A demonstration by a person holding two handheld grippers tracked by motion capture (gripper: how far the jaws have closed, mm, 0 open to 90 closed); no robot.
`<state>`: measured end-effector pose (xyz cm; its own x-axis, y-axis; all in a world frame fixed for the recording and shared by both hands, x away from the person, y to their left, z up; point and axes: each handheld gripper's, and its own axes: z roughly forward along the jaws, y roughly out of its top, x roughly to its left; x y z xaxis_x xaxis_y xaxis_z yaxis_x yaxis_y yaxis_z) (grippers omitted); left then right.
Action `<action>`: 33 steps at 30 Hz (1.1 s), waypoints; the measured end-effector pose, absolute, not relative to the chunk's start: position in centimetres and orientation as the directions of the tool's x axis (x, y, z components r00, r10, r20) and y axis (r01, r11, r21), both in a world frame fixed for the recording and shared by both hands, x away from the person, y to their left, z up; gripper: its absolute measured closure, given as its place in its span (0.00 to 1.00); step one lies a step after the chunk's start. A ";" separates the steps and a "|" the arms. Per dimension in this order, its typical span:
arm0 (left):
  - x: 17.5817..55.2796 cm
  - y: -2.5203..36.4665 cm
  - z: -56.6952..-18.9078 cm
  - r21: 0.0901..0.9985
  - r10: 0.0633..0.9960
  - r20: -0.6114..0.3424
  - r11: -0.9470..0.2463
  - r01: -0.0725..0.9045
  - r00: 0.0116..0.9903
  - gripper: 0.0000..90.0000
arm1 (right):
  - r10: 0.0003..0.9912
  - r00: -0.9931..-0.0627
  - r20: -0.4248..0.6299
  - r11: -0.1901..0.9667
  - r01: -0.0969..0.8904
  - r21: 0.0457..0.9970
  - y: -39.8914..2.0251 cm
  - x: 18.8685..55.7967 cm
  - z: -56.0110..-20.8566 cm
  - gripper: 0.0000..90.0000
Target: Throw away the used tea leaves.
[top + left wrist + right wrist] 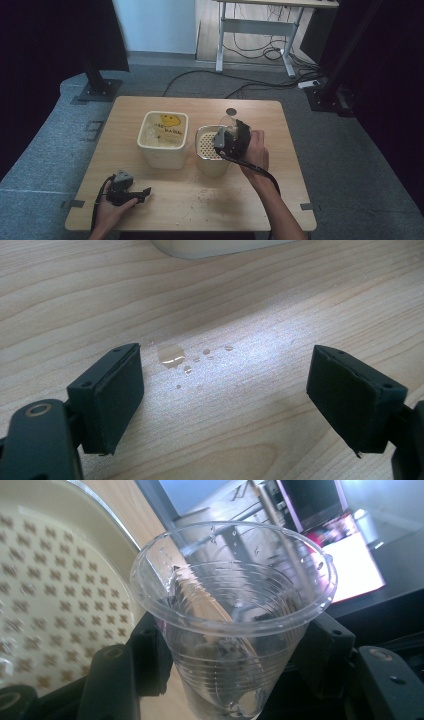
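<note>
The right tool (pixel 235 665) pinches a clear plastic cup (pixel 235 615) by its ribbed wall, one black jaw pressed on each side, just under the rim. Seen along that tool, the cup tilts, its open mouth turned toward the camera, with drops clinging to the inside. In the high view the right tool (pixel 231 136) holds the cup (pixel 227 120) above the far edge of a cream strainer bowl (pixel 207 150) with a dotted, perforated floor, which stands right of centre on the tabletop (pixel 200 200). In the right tool's own view the strainer (pixel 55 595) lies just beside the cup.

To the strainer's left, close by, stands a cream square tub (pixel 164 137) with a yellow smiley printed on its inner wall.

The left tool (pixel 131 192) rests low at the near left of the tabletop, well apart from both containers. Its jaws are spread wide with nothing between them; between its pads (pixel 112 397) the bare wood carries a few small water drops (pixel 172 356).
</note>
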<state>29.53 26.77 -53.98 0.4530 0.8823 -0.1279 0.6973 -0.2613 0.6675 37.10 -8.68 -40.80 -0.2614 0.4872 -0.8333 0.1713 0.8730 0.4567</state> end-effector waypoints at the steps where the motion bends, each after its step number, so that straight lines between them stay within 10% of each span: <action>1: 29.5 26.8 -54.0 0.668 0.883 -0.127 -0.261 0.697 0.453 0.17 | 0.455 -0.258 -0.852 0.890 0.164 0.425 -8.4 37.0 -41.0 0.44; 15: 29.5 26.8 -54.0 0.669 0.883 -0.127 -0.260 0.696 0.452 0.17 | -0.009 -0.161 -0.987 0.992 0.124 -0.029 -6.1 37.0 -42.5 0.45; 33: 29.6 26.8 -54.0 0.667 0.882 -0.129 -0.261 0.698 0.453 0.17 | -0.498 -0.031 -0.867 0.862 0.086 -0.499 -5.5 37.1 -43.8 0.45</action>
